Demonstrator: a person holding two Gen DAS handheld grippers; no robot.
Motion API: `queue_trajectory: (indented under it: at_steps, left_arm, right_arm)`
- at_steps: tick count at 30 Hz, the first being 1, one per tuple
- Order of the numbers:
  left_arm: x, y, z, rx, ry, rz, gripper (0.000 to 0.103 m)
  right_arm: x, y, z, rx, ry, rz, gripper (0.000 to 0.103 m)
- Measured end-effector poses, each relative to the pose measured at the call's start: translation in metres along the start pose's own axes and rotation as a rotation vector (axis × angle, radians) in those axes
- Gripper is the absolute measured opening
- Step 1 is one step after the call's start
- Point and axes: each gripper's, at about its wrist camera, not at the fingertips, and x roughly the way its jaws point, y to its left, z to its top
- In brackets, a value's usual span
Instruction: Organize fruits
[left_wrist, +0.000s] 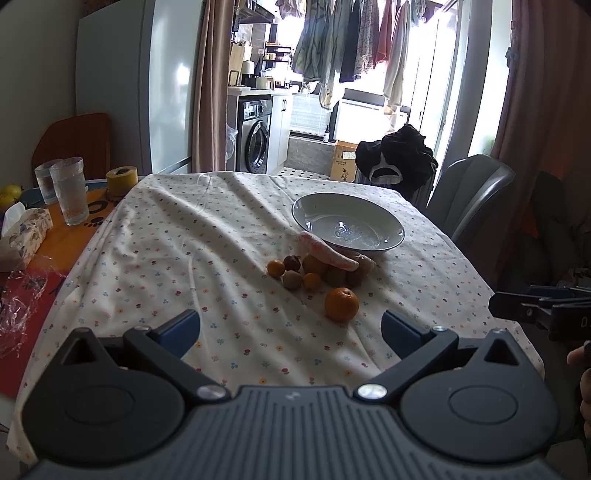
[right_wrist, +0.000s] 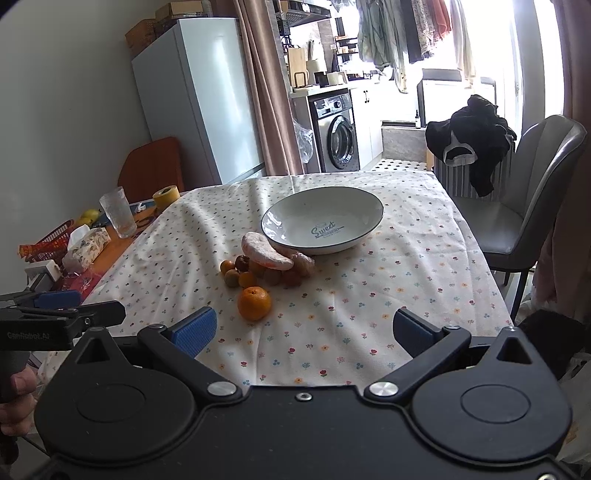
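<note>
The left gripper (left_wrist: 290, 330) is being held wide apart and empty above the near edge of the tablecloth (left_wrist: 192, 236); the large orange (left_wrist: 341, 304) is lying just ahead of it, nearer its right finger. The right gripper (right_wrist: 304, 332) is likewise being held spread wide with nothing between its blue pads (right_wrist: 195, 332), and the same orange (right_wrist: 254, 303) is sitting just ahead, toward its left finger. Behind the orange, a cluster of small fruits (right_wrist: 255, 275) is being kept touching in a heap just in front of the bowl (right_wrist: 322, 220). A long pinkish piece (right_wrist: 266, 253) is lying across the heap, its long axis running from far-left to near-right, its narrower end pointing right.
</note>
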Motion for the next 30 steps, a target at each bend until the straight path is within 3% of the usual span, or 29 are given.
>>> queue_trajectory:
  at_steps: [30]
  left_arm:
    - [-0.0004, -0.0039, -0.0014, 0.007, -0.009, 0.009, 0.103]
  right_arm:
    - [-0.0026, 0.0039, 0.0015, -0.029, -0.011, -0.005, 0.103]
